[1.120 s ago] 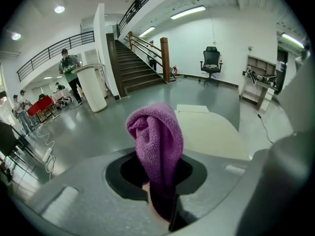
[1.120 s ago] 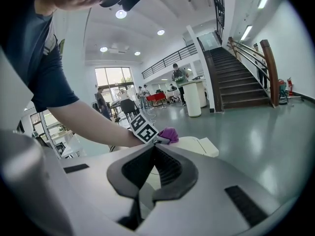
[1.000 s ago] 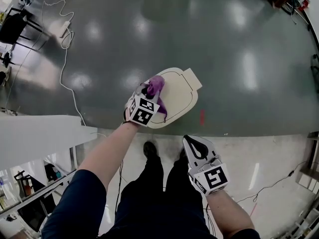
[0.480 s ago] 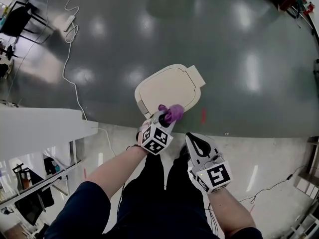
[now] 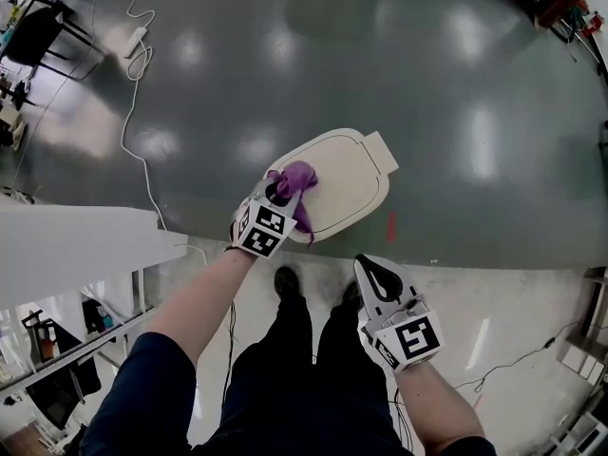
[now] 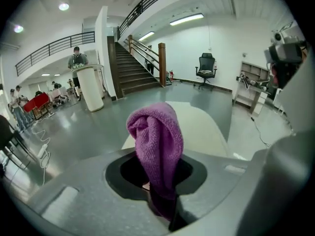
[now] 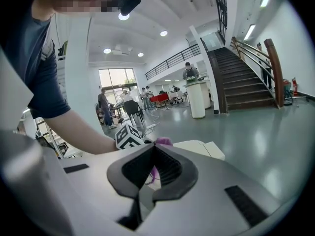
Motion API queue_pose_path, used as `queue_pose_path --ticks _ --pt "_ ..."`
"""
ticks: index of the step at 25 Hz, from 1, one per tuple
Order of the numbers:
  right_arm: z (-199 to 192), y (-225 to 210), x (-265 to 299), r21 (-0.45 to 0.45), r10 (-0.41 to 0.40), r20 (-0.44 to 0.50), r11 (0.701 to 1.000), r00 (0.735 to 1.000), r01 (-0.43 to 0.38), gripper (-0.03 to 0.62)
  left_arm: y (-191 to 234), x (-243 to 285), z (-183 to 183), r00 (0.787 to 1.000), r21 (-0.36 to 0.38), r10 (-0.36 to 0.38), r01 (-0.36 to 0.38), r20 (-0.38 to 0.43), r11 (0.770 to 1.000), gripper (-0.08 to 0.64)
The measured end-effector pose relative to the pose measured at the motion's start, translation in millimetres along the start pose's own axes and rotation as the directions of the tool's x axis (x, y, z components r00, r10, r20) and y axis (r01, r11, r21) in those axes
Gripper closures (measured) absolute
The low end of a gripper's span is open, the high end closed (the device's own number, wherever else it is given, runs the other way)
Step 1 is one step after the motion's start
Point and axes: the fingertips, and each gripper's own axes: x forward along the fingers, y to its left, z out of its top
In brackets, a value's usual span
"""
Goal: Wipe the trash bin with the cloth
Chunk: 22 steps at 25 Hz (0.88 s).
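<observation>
Your L hand-held gripper [image 5: 282,190] was clamped shut on the cloth [image 5: 298,175], w/ a purple wad bulging out past the jaws. The L gripper view showed the cloth [image 6: 156,146] pinched tight & standing up between them. The wad pressed on the left part of the bin lid [image 5: 351,183], just inside its near-left edge.

Half a sec earlier you'd pulled it back to the lid's near edge; a sec earlier it sat about where it was now. That read as a back-and-forth stroke, so wiping was under way. Only the lid's left side seemed covered, w/ the right side & hinge tab [image 5: 383,152] prob. left to do.

Your L forearm [image 5: 204,297] reached fwd from lower left, elbow nearly straight. Your R hand-held gripper [image 5: 372,272] idled low by your body, above your shoes [image 5: 285,281], jaws together on nothing, well apart from the bin. The bin stood on the grey floor [image 5: 446,84] just ahead of your feet.
</observation>
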Motion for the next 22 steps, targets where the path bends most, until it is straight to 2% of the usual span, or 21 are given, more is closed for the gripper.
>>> queue_pose_path --ticks 4,9,17,22 --pt "-1.1 -2.3 5.6 0.001 -0.005 -0.008 1.0 1.0 0.005 0.581 40.8 7.5 1.9 0.998 0.033 0.057 -0.056 -0.018 0.998 0.477" --pt "-0.9 -4.0 7.3 0.008 -0.006 -0.008 1.0 1.0 0.006 0.581 53.2 2.6 -7.9 0.996 -0.001 0.087 -0.087 -0.03 0.996 0.477" --pt "1.3 -1.3 1.6 -0.012 0.022 -0.003 1.0 1.0 -0.022 0.581 -5.8 -25.6 -30.8 0.999 -0.029 0.046 -0.046 0.001 0.999 0.477" --pt "-4.4 0.6 -12.9 -0.024 0.038 -0.01 0.999 0.999 -0.038 0.581 -67.7 -45.3 -47.6 1.0 0.005 -0.012 0.012 -0.001 1.0 0.477"
